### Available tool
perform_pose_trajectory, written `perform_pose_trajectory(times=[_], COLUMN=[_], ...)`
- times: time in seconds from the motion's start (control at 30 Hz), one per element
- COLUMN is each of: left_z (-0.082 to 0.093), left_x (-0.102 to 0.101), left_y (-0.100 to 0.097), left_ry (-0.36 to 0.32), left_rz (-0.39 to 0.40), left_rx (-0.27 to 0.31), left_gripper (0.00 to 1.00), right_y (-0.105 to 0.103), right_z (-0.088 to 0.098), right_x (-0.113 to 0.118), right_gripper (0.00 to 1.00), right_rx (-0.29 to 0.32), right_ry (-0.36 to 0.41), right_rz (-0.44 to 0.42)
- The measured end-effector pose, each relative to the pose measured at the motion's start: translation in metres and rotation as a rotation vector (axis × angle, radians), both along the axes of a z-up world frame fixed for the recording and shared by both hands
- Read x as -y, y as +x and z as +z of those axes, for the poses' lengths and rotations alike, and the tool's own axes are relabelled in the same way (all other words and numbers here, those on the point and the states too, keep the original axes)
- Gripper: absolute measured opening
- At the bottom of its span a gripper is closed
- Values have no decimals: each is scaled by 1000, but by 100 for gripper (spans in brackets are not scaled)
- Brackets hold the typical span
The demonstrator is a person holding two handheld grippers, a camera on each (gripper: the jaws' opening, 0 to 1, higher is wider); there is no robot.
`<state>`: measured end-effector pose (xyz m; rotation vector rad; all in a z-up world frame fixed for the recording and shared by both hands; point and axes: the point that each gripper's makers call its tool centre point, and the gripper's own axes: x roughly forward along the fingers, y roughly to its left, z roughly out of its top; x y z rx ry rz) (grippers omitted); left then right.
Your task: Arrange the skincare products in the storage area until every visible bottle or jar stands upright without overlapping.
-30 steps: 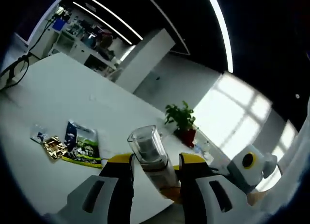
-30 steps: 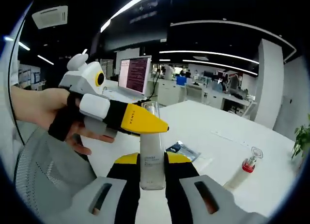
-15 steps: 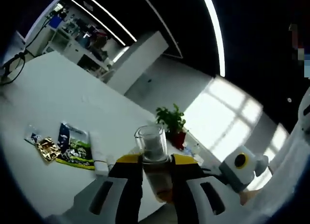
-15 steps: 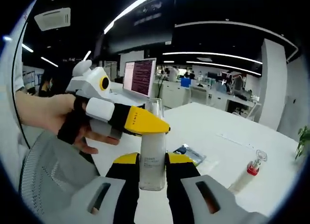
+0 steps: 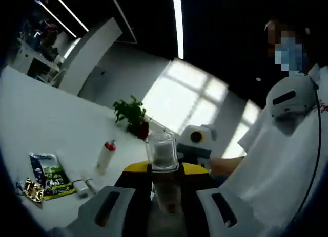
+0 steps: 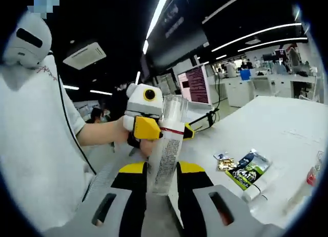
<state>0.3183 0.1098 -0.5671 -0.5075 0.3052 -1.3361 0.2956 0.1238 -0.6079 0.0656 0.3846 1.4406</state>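
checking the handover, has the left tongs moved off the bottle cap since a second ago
No. In the right gripper view the left tongs still clamp the bottle just below its clear cap.

Left gripper (image 5: pixel 165 181) jaws clamp clear-capped bottle (image 5: pixel 163 168).

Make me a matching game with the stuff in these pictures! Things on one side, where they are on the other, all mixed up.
Things:
1. clear-capped bottle
2. red-capped bottle
3. potted plant
4. green packet

Places:
A. lying on the white table beside a small gold packet
B. held by both the left claw and the right claw
C. at the table's far end, near the window
D. lying alone on the table

Pairs: 1-B, 2-D, 3-C, 4-A
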Motion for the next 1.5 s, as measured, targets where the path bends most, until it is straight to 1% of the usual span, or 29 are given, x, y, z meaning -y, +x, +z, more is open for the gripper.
perform_pose_trajectory(times=[0.07, 0.1, 0.17, 0.23, 0.27, 0.4, 0.43, 0.47, 0.5, 0.53, 0.6, 0.67, 0.7, 0.73, 0.77, 0.87, 0.9, 0.93, 1.0, 1.03, 1.13, 1.17, 1.23, 1.27, 1.3, 1.33, 1.37, 1.4, 1.5], left_z=[8, 14, 19, 21, 22, 20, 19, 16, 15, 13, 7, 3, 1, -2, -3, -8, -9, -10, -9, -8, -7, -7, -6, -4, -3, -4, -4, -3, -1], left_x=[2, 2, 3, 2, 1, 3, 4, 5, 6, 6, 7, 7, 7, 4, 2, 1, 1, 3, 6, 5, 4, 1, -3, -3, -3, -4, -5, -6, -9], left_y=[-5, -7, -11, -9, -10, -8, -6, 0, 3, 6, 20, 29, 37, 48, 53, 62, 65, 65, 65, 66, 66, 67, 67, 65, 65, 64, 64, 63, 58], left_ry=[-36, -62, -84, -85, -88, -69, -60, -45, -53, -58, -46, -24, -9, 3, 16, 56, 73, 81, 86, 86, 89, 95, 86, 81, 85, 87, 82, 58, 26], left_rz=[-37, -50, -75, -70, -78, -70, -59, -24, -5, 8, 104, 174, 239, 327, 383, 508, 545, 553, 579, 599, 616, 634, 643, 642, 642, 640, 636, 625, 572], left_rx=[10, 11, 21, 40, 34, 48, 53, 64, 33, 21, -3, -7, -15, -32, -26, 0, 8, 11, 13, 18, 17, 25, 16, 25, 44, 45, 40, 22, 6], left_gripper=[15, 15, 14, 15, 14, 15, 15, 15, 15, 16, 17, 18, 18, 18, 18, 16, 15, 15, 15, 17, 18, 16, 16, 16, 15, 15, 15, 15, 15], right_y=[-5, -8, -9, -12, -12, -9, -7, 0, 6, 7, 22, 35, 42, 49, 60, 75, 79, 79, 76, 75, 73, 73, 72, 72, 70, 71, 70, 69, 62], right_z=[6, 11, 14, 18, 19, 16, 15, 13, 12, 11, 6, 2, 1, 0, -3, -6, -7, -8, -7, -5, -4, -3, 0, 1, 0, -1, 0, 1, 4], right_x=[-4, -8, -9, -10, -10, -9, -9, -7, -4, -3, 3, 8, 11, 14, 20, 29, 31, 29, 24, 23, 20, 20, 20, 20, 18, 20, 20, 20, 15], right_gripper=[22, 23, 25, 21, 21, 19, 19, 19, 18, 18, 18, 18, 18, 18, 18, 19, 19, 19, 19, 19, 19, 19, 19, 19, 20, 20, 20, 20, 21], right_rx=[-17, -44, -57, -61, -63, -54, -47, -35, -16, -15, 21, 69, 84, 96, 114, 201, 261, 302, 365, 396, 441, 466, 527, 536, 529, 527, 524, 527, 535], right_ry=[26, 57, 72, 79, 77, 60, 56, 46, 41, 36, -11, -67, -84, -101, -140, -222, -270, -306, -333, -355, -365, -378, -412, -414, -411, -412, -404, -392, -350], right_rz=[34, 48, 58, 72, 60, 23, 4, -42, -72, -70, -152, -213, -242, -281, -342, -427, -459, -469, -471, -499, -527, -542, -563, -566, -553, -548, -542, -529, -445])
